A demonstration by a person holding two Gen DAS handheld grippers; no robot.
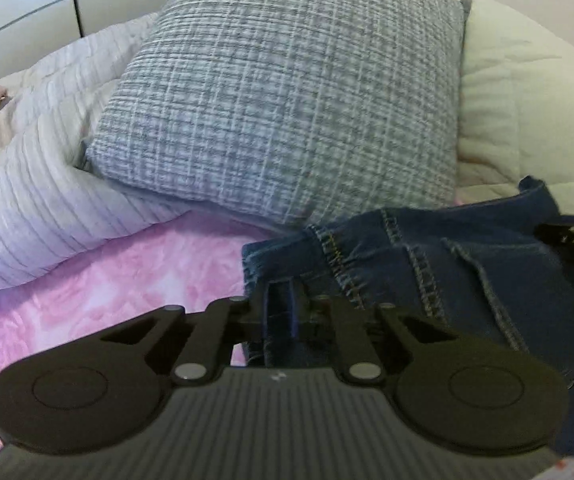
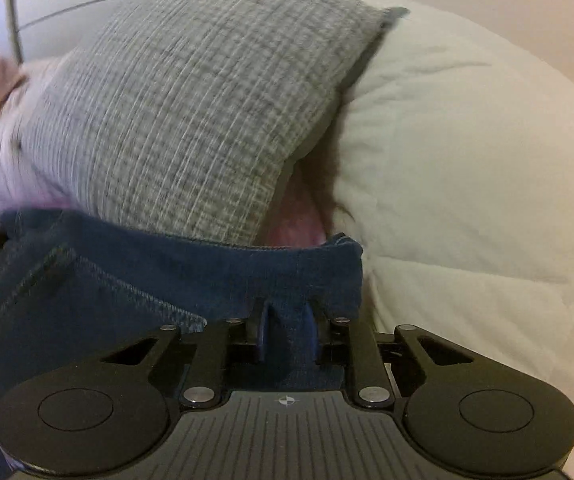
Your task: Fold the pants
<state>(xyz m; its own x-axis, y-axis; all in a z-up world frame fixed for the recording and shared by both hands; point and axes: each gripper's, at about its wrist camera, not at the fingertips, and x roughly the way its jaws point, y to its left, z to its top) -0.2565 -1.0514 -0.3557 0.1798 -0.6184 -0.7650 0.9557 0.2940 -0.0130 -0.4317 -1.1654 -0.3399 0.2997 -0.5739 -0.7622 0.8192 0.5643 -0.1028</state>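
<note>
2 grippers pinch the same dark denim pants (image 1: pixel 427 272) on the pink bedspread (image 1: pixel 107 272). The left gripper (image 1: pixel 283 312) has its jaws narrowed on the waistband edge at its corner, and the right gripper (image 2: pixel 287 332) likewise clamps a fold of denim. The waistband runs crosswise between them, below the grey cushion (image 1: pixel 287 92), so both hands look equally near for a joint lift.

Seen from the left gripper (image 1: pixel 283 312), its narrow jaws pinch a fold of dark blue jeans (image 1: pixel 427 276) lying on a pink bedsheet (image 1: pixel 127 272). Behind stand a grey woven cushion (image 1: pixel 287 92), a white ribbed blanket (image 1: pixel 39 168) on the left and a cream duvet (image 1: pixel 519 100) on the right.
</note>
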